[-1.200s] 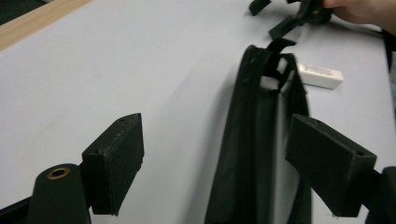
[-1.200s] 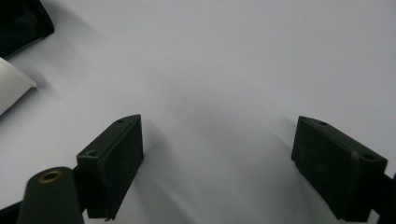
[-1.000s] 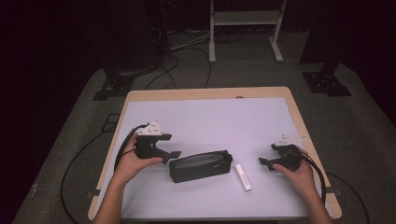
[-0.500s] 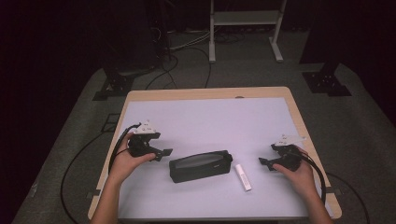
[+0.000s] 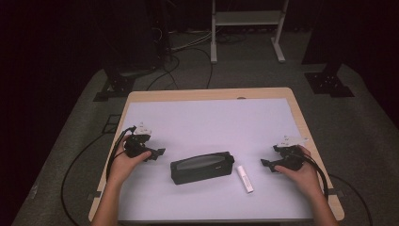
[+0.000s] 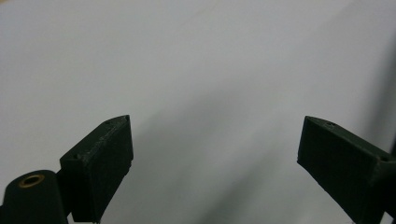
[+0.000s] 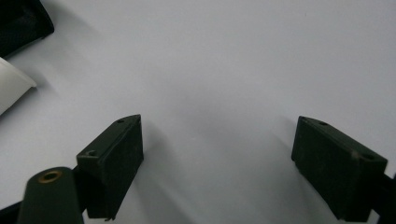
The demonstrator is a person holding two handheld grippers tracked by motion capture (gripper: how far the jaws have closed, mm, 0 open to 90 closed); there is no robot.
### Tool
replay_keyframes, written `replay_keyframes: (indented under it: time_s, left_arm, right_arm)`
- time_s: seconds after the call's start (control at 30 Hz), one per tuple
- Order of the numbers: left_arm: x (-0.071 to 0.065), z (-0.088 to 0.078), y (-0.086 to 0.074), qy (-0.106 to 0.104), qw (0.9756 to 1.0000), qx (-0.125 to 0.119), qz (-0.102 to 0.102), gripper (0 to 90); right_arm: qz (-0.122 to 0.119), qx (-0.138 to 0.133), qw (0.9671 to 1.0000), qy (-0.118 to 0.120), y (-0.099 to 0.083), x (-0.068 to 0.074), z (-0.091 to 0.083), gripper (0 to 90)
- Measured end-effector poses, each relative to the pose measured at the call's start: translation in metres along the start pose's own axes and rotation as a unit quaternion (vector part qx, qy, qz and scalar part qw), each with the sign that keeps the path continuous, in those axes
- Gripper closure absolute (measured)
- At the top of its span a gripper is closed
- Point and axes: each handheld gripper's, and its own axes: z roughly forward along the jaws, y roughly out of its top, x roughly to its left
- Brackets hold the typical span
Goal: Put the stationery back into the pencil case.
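A black oblong case lies near the middle of the white table top, its corner showing in the right gripper view. Just right of it lies a small white stick-shaped item, whose end I also see in the right gripper view. My left gripper rests on the table left of the case, apart from it. It is open over bare surface. My right gripper sits right of the white item, open, with nothing between its jaws.
The table has a wooden rim. Cables trail off its left side to the floor. A white metal stand and dark equipment bases stand on the carpet beyond the far edge.
My left gripper has drawn back to the left, away from the black case. The right gripper, the case and the white item have not moved.
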Motion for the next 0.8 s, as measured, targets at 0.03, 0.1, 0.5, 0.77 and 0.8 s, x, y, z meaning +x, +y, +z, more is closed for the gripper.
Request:
replay_keyframes:
  time_s: [0.03, 0.1, 0.5, 0.77, 0.8]
  left_arm:
    - [0.001, 0.001, -0.001, 0.008, 0.9999, 0.008, 0.001, 10.0]
    - [0.002, 0.003, -0.002, 0.018, 0.9997, 0.017, 0.000, 10.0]
    - [0.002, 0.021, -0.005, 0.048, 0.9969, 0.061, -0.012, 8.7]
    - [0.006, 0.025, -0.012, 0.048, 0.9965, 0.053, -0.042, 2.5]
    - [0.008, 0.025, -0.015, 0.041, 0.9969, 0.044, -0.051, 2.5]
  right_arm:
    - [0.000, 0.001, 1.0000, 0.000, 0.000, 0.000, 0.000, 15.6]
    - [0.000, 0.003, 1.0000, 0.000, 0.001, 0.000, 0.000, 15.6]
    - [0.020, 0.038, 0.9989, -0.018, 0.011, 0.006, -0.001, 21.4]
    - [0.057, 0.078, 0.9953, -0.008, 0.021, 0.014, -0.012, 29.6]
    - [0.057, 0.078, 0.9953, -0.008, 0.021, 0.014, -0.012, 29.6]
